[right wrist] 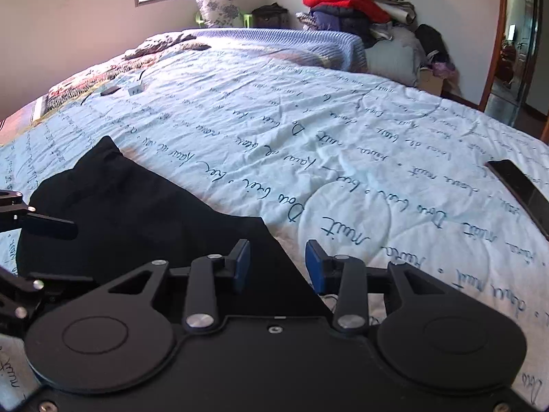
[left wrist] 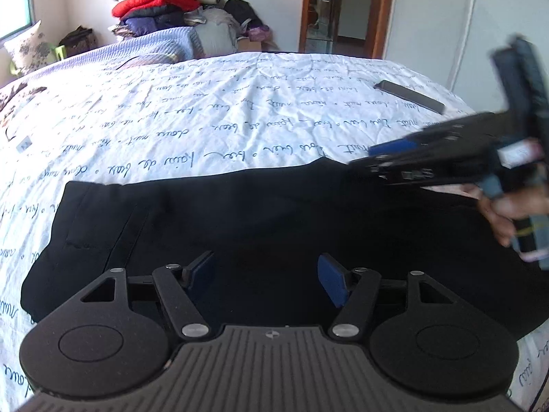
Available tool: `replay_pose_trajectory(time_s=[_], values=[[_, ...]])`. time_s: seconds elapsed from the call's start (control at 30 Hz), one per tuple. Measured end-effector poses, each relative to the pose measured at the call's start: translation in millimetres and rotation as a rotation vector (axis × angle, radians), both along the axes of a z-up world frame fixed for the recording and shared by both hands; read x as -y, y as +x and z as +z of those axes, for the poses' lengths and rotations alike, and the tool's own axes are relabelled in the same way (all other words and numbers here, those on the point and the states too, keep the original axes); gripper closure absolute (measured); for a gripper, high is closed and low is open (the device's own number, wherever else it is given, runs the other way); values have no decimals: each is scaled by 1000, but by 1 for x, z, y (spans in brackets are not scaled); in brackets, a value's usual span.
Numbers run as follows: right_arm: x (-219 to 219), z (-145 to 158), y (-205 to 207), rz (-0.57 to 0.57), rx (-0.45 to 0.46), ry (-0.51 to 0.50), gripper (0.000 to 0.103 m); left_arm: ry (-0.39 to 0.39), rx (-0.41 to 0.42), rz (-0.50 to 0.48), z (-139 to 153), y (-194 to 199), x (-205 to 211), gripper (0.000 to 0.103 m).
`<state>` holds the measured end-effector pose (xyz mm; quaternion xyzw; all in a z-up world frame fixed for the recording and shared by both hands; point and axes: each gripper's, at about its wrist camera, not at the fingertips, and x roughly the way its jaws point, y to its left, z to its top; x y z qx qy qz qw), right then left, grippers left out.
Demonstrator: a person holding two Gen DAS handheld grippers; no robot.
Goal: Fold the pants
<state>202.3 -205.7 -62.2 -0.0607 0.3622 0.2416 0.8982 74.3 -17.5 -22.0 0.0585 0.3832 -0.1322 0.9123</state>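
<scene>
Black pants (left wrist: 260,219) lie folded in a flat band across the near part of a white quilt with blue script (left wrist: 206,116). My left gripper (left wrist: 266,279) is open and empty, just above the pants' near middle. My right gripper (right wrist: 278,266) is open and empty over the pants' right corner (right wrist: 147,213), where cloth meets quilt (right wrist: 343,158). In the left wrist view the right gripper (left wrist: 387,158) shows blurred at the right, held by a hand. The left gripper's finger (right wrist: 51,227) shows at the left edge of the right wrist view.
A dark phone (left wrist: 408,96) lies on the quilt at the far right; it also shows in the right wrist view (right wrist: 521,192). A pile of clothes (right wrist: 350,7) stands beyond the bed. A small white adapter with cable (right wrist: 135,87) lies far left. A doorway (left wrist: 339,10) is behind.
</scene>
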Motion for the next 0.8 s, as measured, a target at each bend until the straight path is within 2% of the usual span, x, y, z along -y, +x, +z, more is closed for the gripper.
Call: replay_pose_trajectory(time_s=[0.07, 0.1, 0.13, 0.17, 0.3, 0.4, 0.53, 0.67, 0.8], values=[[-4, -9, 13, 33, -55, 7, 67, 7, 12, -23, -4, -2, 4, 30], [-5, -12, 16, 51, -74, 17, 84, 5, 14, -28, -6, -1, 5, 30], [-7, -13, 16, 67, -76, 18, 96, 3, 15, -29, -5, -1, 5, 30], [-8, -12, 16, 77, -62, 5, 99, -2, 13, -29, -7, -2, 5, 30], [-15, -9, 22, 46, -12, -29, 101, -17, 6, -21, -8, 0, 11, 29], [-12, -6, 23, -4, 25, -33, 101, -17, -4, -58, -8, -1, 27, 29], [36, 26, -4, -130, 92, 0, 100, 10, 29, -118, -5, -11, 44, 26], [81, 40, -51, -189, 32, -28, 100, 18, 47, -157, -7, -13, 60, 22], [100, 22, -89, -157, -87, -5, 99, 14, 27, -182, -14, -11, 78, 22]])
